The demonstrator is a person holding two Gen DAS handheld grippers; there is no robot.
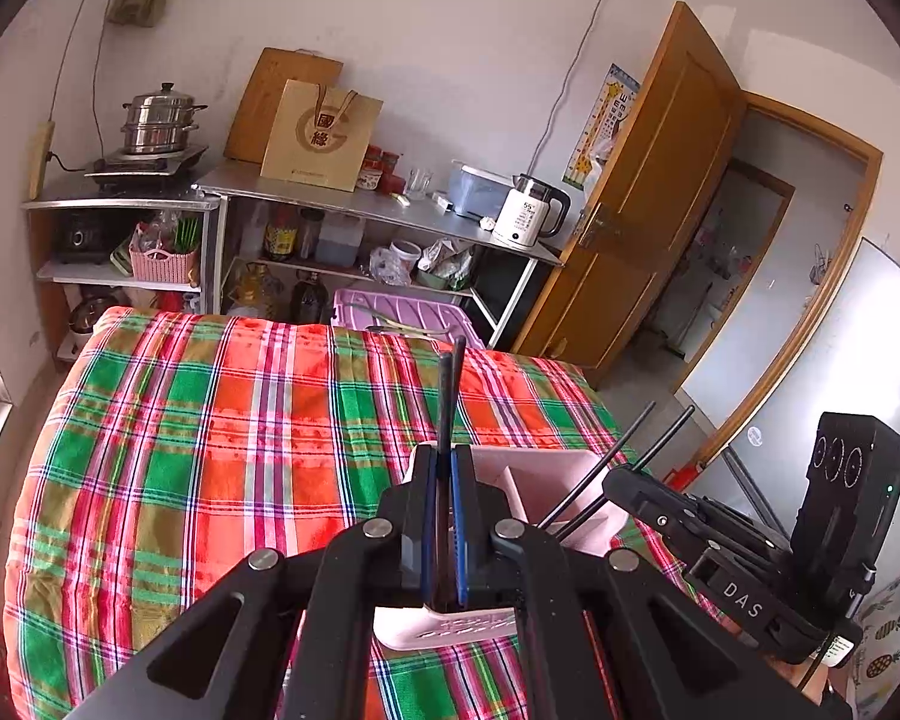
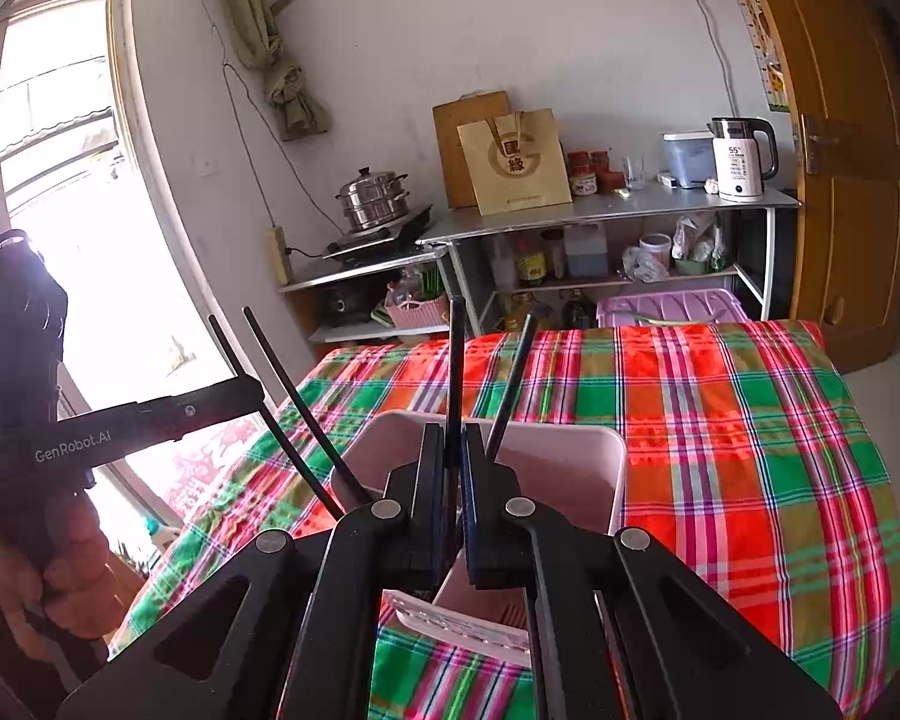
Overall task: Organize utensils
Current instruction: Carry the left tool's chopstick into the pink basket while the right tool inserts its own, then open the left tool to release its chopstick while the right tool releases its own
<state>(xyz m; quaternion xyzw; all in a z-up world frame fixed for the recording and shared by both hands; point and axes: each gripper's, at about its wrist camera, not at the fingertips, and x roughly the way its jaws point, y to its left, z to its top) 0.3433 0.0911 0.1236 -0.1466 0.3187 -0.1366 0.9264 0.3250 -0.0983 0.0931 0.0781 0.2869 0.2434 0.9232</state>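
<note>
Left gripper point(image 1: 444, 480): jaws pressed nearly together, pinching a pair of dark chopsticks point(image 1: 450, 396) that stand close to upright, tips leaning slightly right, lower ends between the blue pads above the pink utensil holder point(image 1: 546, 480). Right gripper point(image 2: 453, 456): jaws likewise drawn in, clamping a second pair of dark chopsticks point(image 2: 455, 372); one stick is nearly vertical, the other splays to the right, and their lower ends sit over the same holder's open top point(image 2: 570, 456). In the left wrist view the right gripper body point(image 1: 714, 546) enters from the right, tilted, chopsticks angled up-left. In the right wrist view the left gripper point(image 2: 150, 420) comes in from the left, held in a bare hand point(image 2: 60, 576). The holder has an inner divider and stands near the front edge of the plaid tablecloth point(image 1: 210, 420). The cloth shows open beyond and to either side of the holder. Behind: a metal shelf unit point(image 2: 630, 210) with a kettle point(image 2: 741, 159).
</note>
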